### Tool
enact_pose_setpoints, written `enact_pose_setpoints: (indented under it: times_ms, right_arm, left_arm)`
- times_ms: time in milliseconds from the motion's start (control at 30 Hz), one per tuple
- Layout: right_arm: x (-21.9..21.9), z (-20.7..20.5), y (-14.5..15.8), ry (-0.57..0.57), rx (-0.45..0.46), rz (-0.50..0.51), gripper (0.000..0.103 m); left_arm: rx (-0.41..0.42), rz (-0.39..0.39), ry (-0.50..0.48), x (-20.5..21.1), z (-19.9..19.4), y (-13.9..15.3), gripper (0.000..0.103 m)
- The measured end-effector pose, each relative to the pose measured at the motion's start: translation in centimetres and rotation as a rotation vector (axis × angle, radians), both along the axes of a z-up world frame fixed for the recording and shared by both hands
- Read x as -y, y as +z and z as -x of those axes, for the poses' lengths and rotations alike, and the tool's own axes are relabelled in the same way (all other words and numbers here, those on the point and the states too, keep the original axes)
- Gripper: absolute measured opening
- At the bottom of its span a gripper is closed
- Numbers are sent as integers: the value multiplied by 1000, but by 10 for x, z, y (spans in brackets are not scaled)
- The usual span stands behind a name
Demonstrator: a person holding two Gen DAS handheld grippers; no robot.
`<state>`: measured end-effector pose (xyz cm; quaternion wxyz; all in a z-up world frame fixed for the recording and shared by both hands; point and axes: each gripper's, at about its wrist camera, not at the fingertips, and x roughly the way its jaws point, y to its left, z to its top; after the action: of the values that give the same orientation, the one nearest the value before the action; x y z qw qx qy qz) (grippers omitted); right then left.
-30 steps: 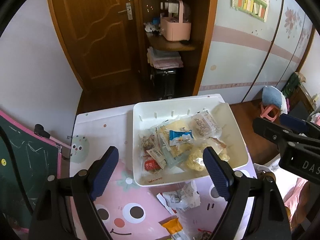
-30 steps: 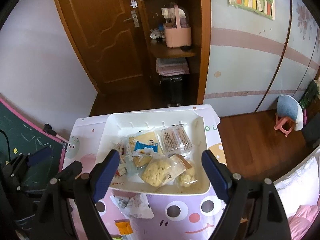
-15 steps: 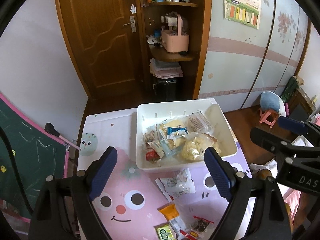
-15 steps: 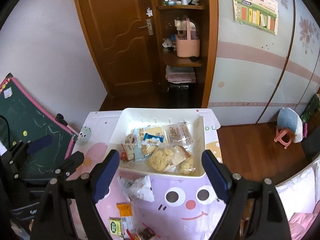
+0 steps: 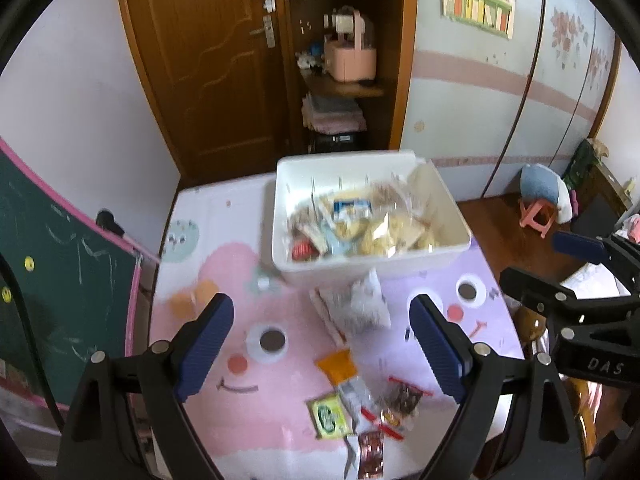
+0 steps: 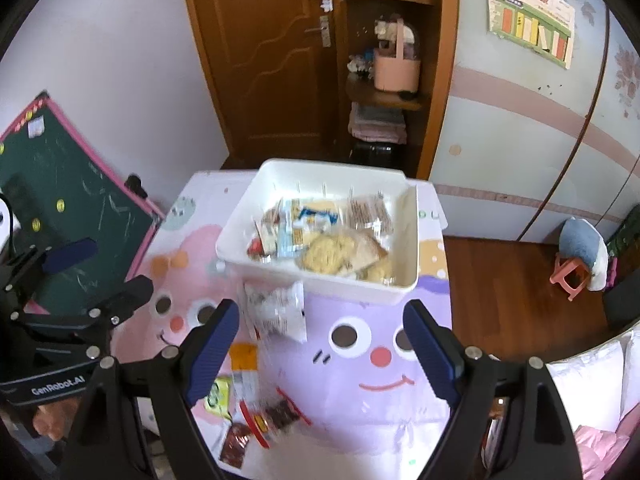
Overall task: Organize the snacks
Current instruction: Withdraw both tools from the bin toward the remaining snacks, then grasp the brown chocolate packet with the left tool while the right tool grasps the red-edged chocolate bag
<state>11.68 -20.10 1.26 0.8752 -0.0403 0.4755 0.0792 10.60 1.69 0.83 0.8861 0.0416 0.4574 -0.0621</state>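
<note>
Both pairs of jaws stand wide and hold nothing. The left gripper [image 5: 322,344] frames the clear packet [image 5: 356,308] at frame centre; the right gripper [image 6: 320,348] hangs over bare mat [image 6: 360,400], its left pad near the same packet.

The loose snacks look light, thin and crinkly, likely slippery film that would slide if pressed from above. I would pinch one across a narrow edge or sealed end, gently, since the contents may crush.

Count on the mat, lower centre of the left view: one clear packet, one orange packet [image 5: 338,366], one green [image 5: 330,416], and about three dark red-trimmed ones, blurred. One white bin [image 5: 452,246], upper centre, holds perhaps seven packets.
</note>
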Motion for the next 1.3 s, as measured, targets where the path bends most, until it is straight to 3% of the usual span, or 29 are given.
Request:
enact_pose_setpoints:
  times_ms: [567, 733, 1000, 1167, 1200, 1300]
  right_arm:
    - [-2, 51, -149, 104, -259, -19, 85]
    - [-18, 56, -185, 181, -280, 32, 85]
    - [-46, 53, -229, 298, -306, 149, 85]
    - [-54, 54, -245, 335, -318, 198, 84]
    - [-55, 55, -246, 342, -316, 200, 81]
    - [-59, 57, -250, 376, -346, 166, 57]
  left_arm:
    - [-377, 28, 59, -8, 85, -176, 89]
    - [-420, 42, 46, 4, 98, -216, 89]
    - [-442, 64, 85, 12, 103, -253, 89]
    - [-424, 23, 82, 19, 107, -261, 78]
    - [-417, 12, 76, 22, 107, -261, 75]
    - [-389, 4, 64, 26, 108, -257, 54]
